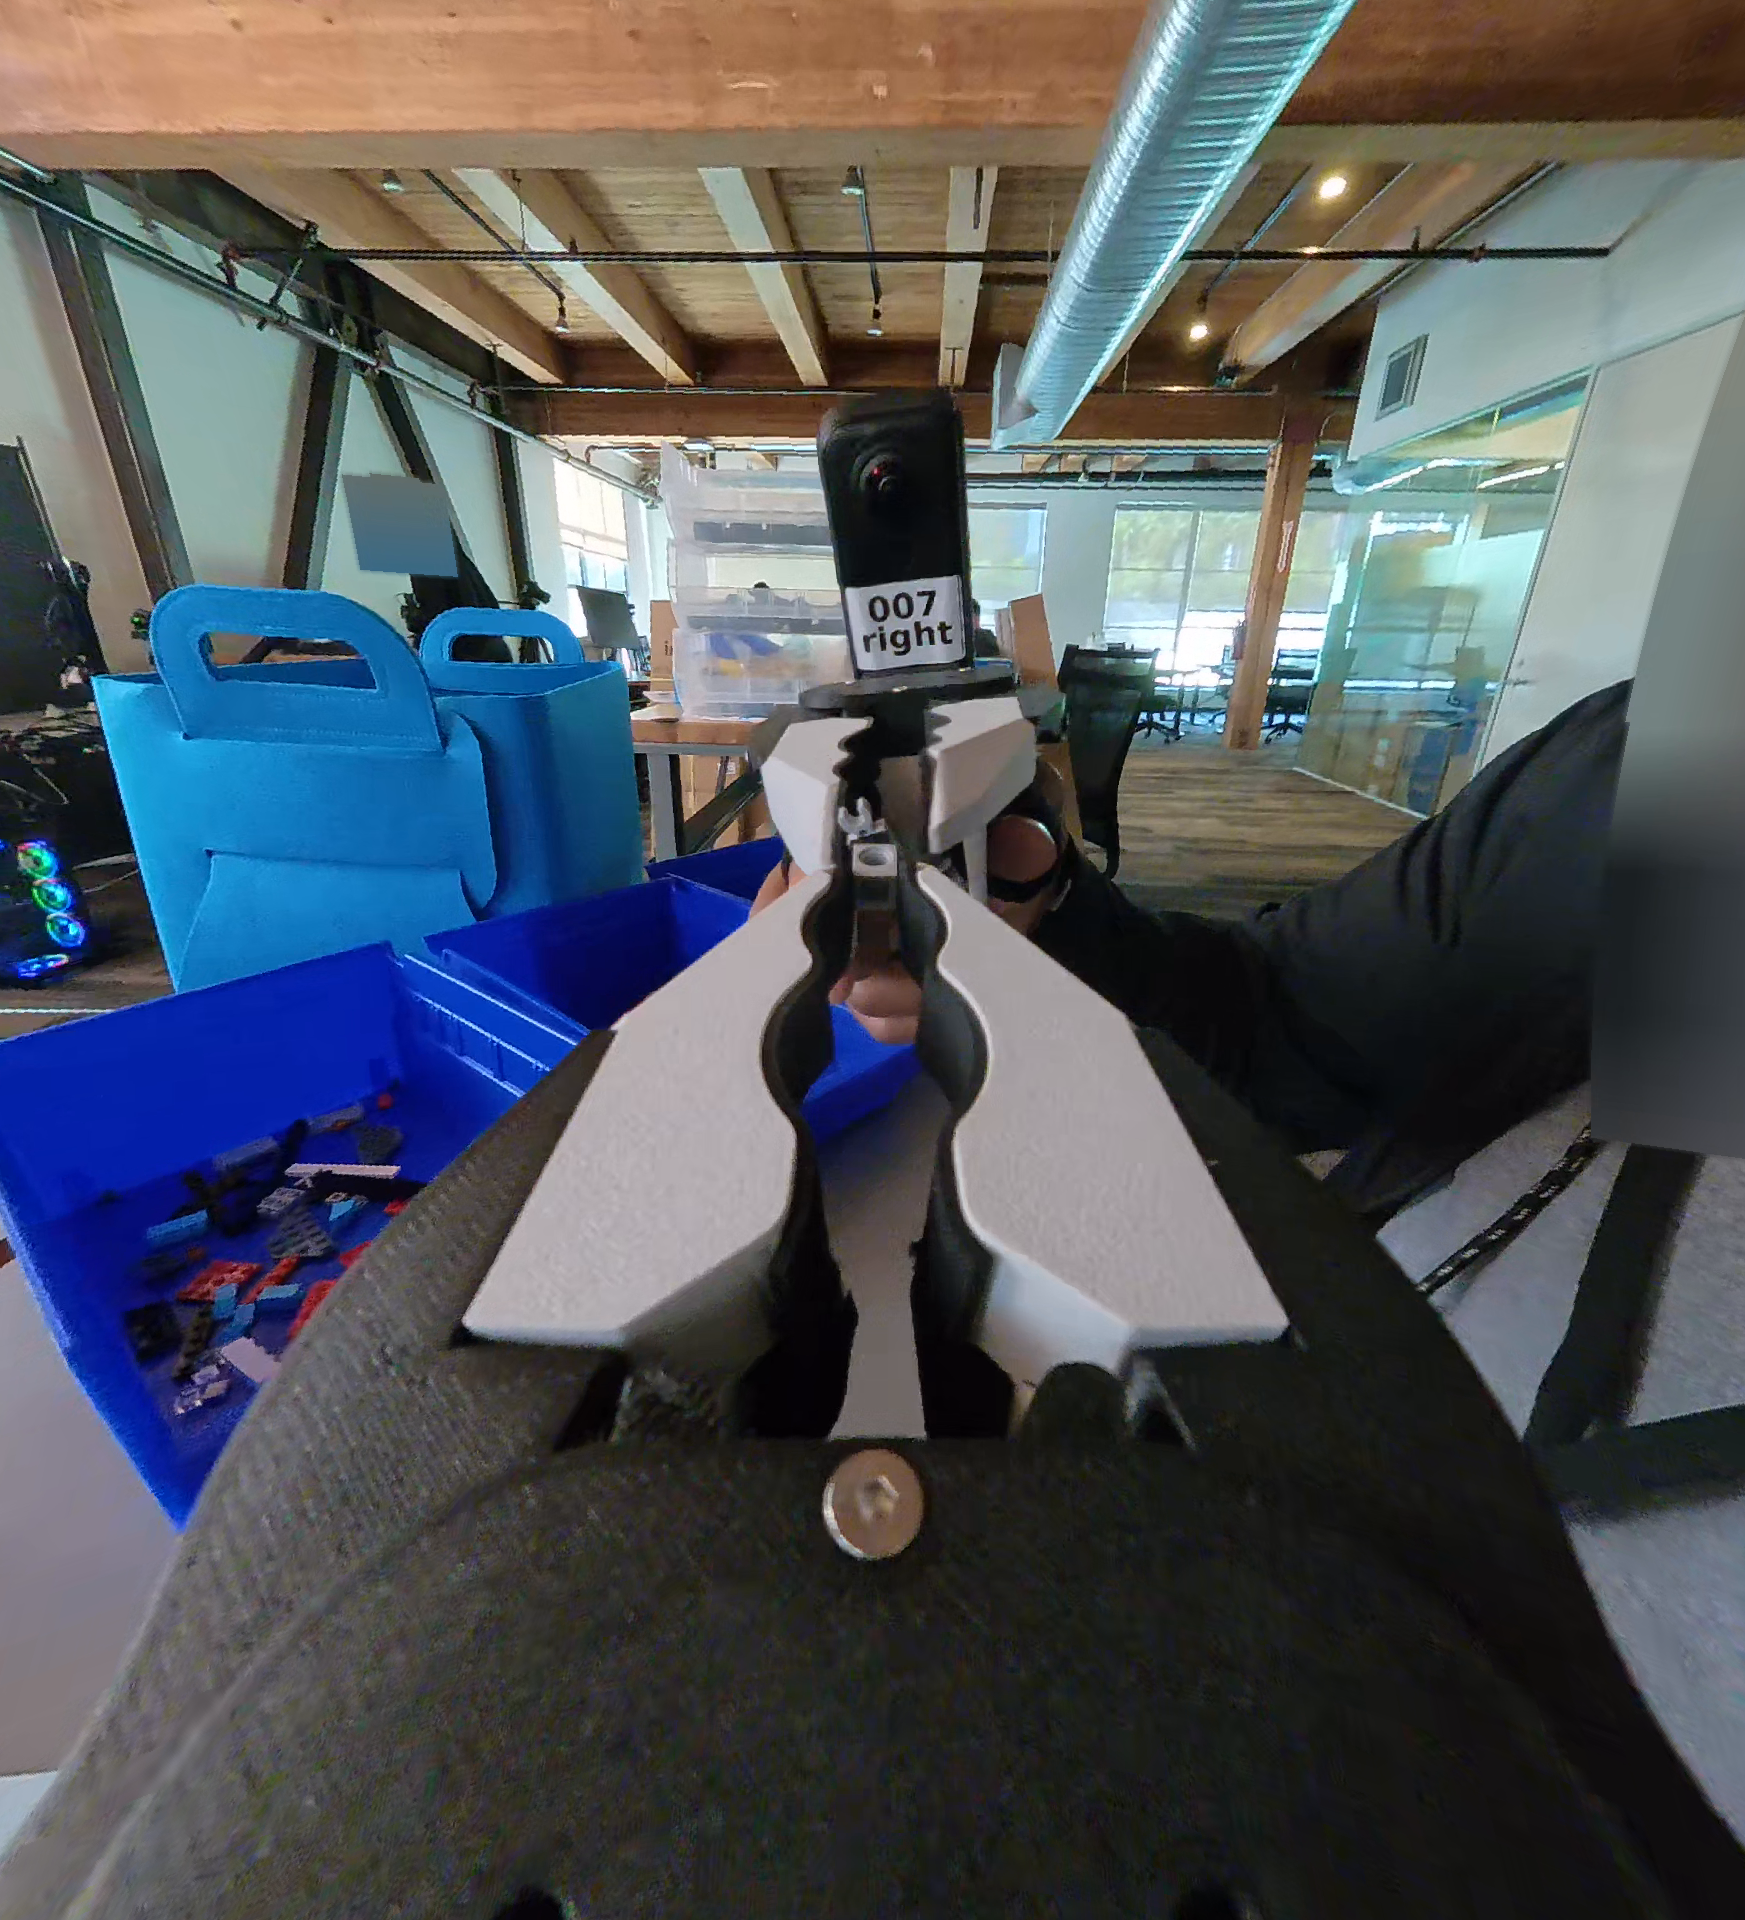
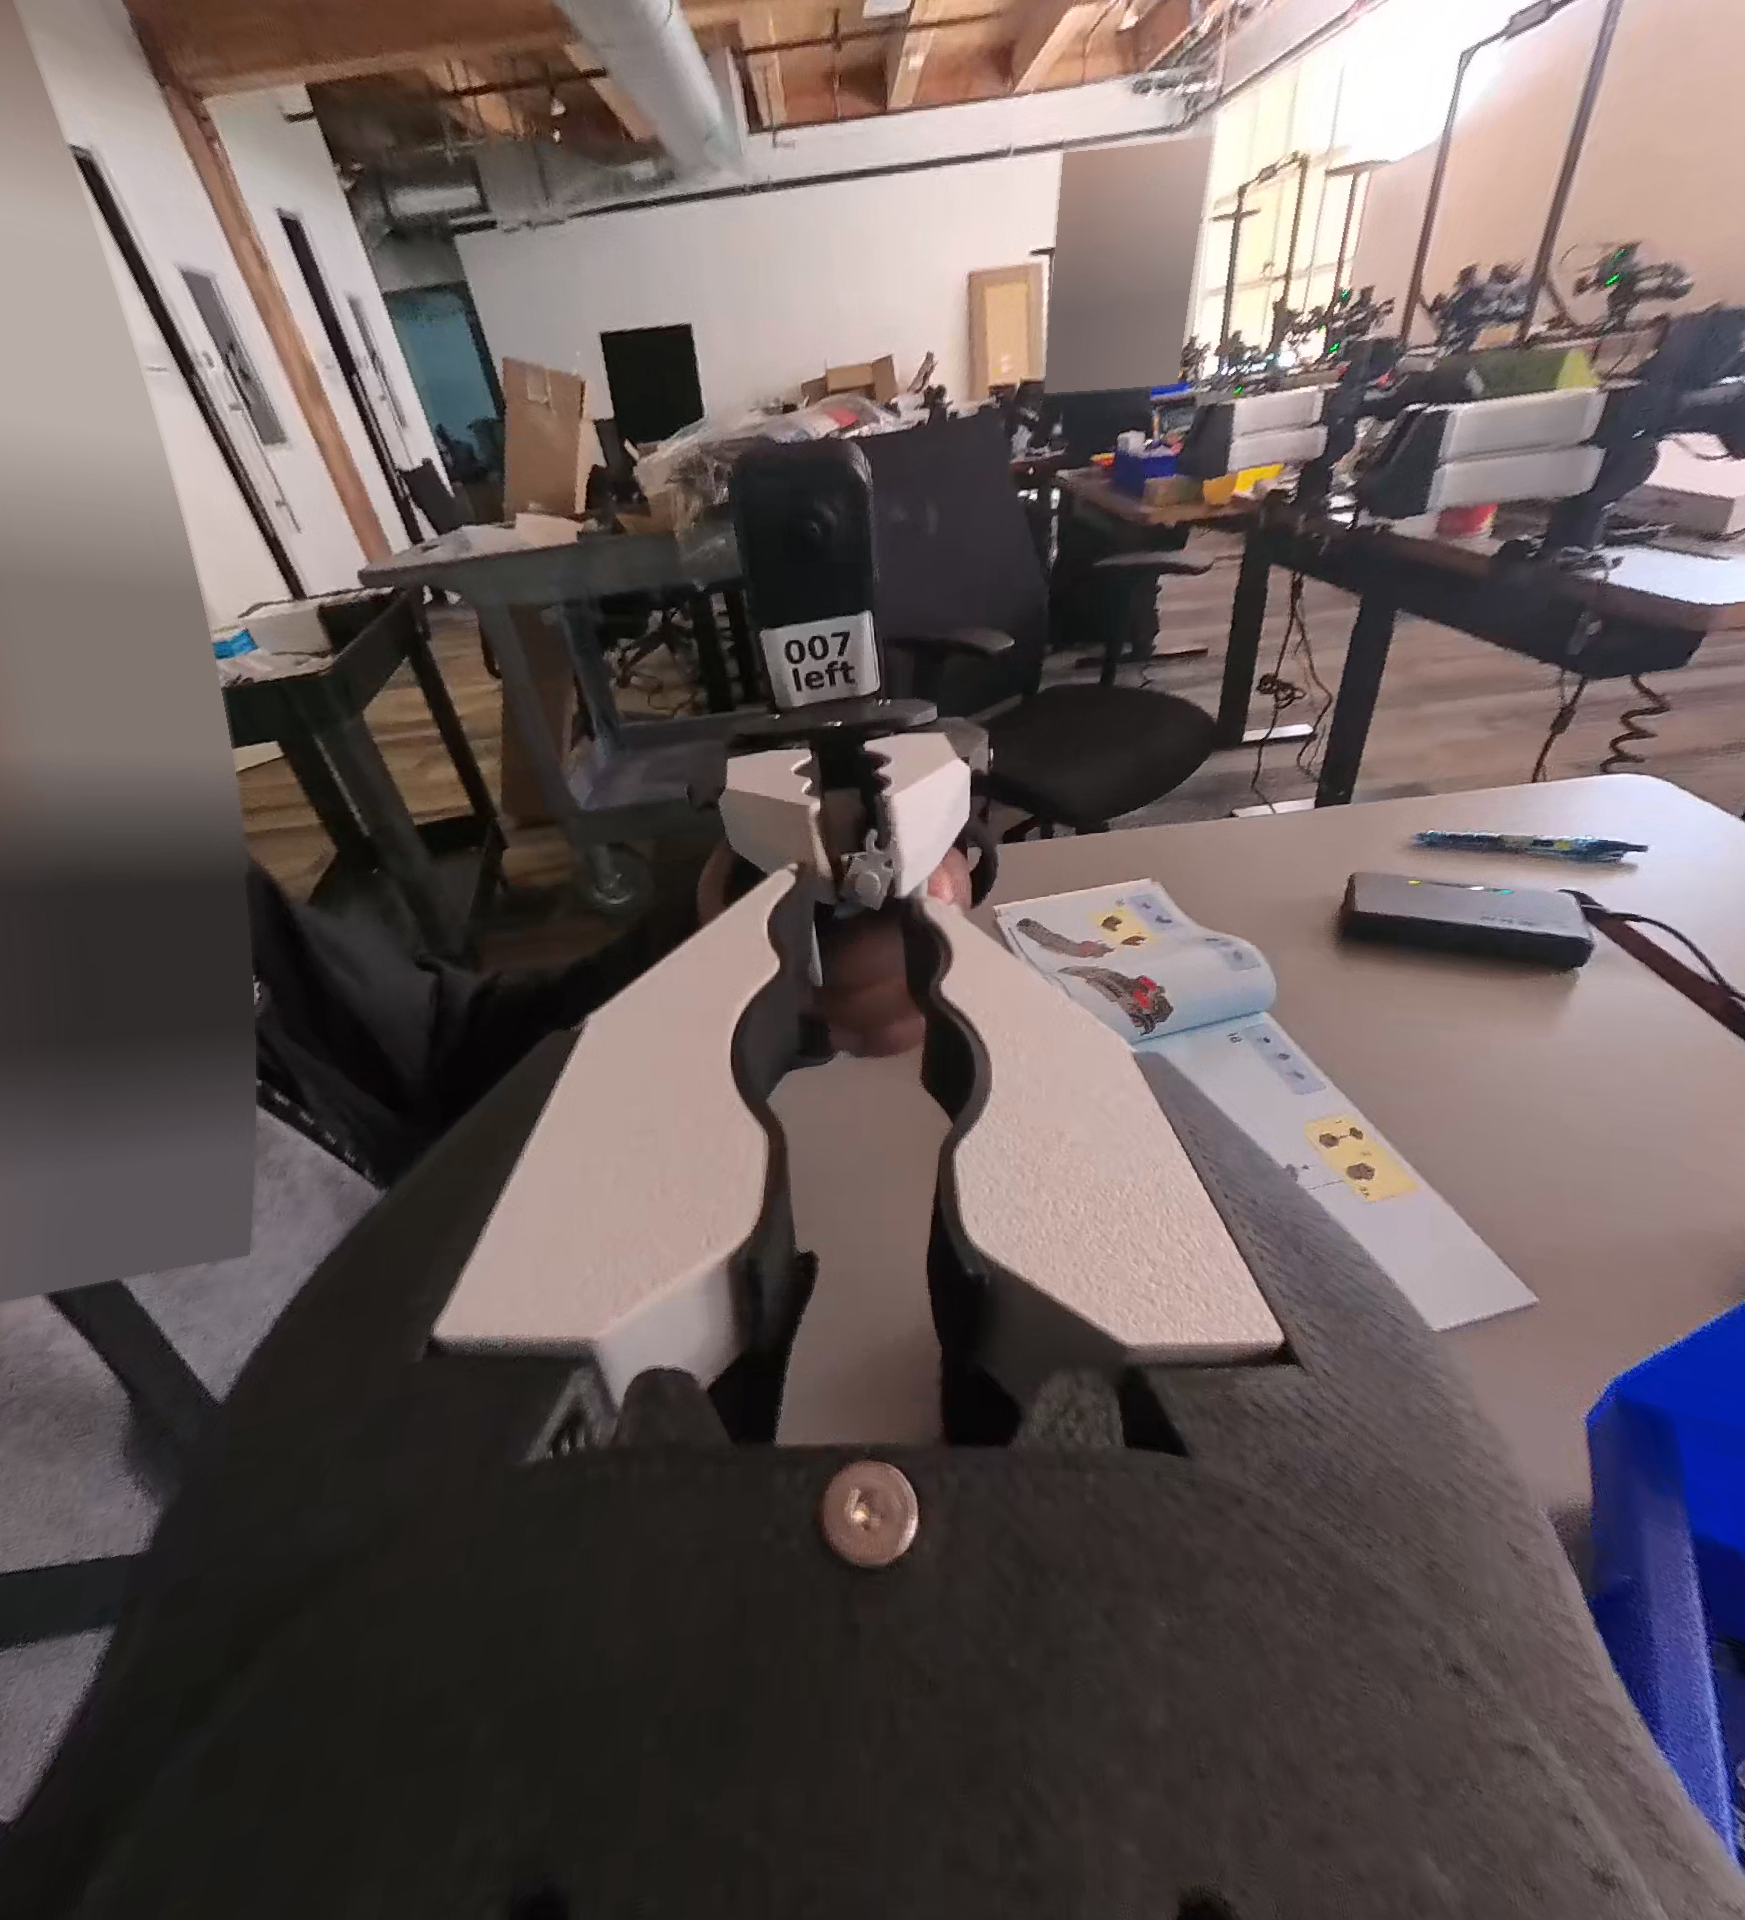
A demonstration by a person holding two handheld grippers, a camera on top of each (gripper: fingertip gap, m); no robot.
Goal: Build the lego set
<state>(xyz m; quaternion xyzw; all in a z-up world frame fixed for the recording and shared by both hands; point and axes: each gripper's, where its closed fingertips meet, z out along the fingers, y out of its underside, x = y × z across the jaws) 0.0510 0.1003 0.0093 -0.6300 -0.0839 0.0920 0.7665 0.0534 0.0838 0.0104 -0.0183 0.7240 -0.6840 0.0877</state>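
Observation:
My two grippers face each other tip to tip in the air above the table edge. My left gripper (image 1: 871, 883) is shut on a small grey and black lego piece (image 1: 873, 862) with a round hole. Just beyond it, my right gripper (image 1: 860, 805) pinches a tiny light-grey piece (image 1: 855, 821) that touches the first one. In the right wrist view, my right gripper (image 2: 863, 906) is nearly closed at the tips, and the left gripper (image 2: 863, 847) holds the grey piece (image 2: 868, 878) against them. What sits between the right fingertips is partly hidden.
A blue bin (image 1: 224, 1049) with several loose lego pieces sits lower left, with more blue bins and two blue felt bags (image 1: 328, 779) behind. An open instruction booklet (image 2: 1159, 966), a black device (image 2: 1465, 920) and another blue bin (image 2: 1720, 1507) are on the grey table (image 2: 1470, 1091).

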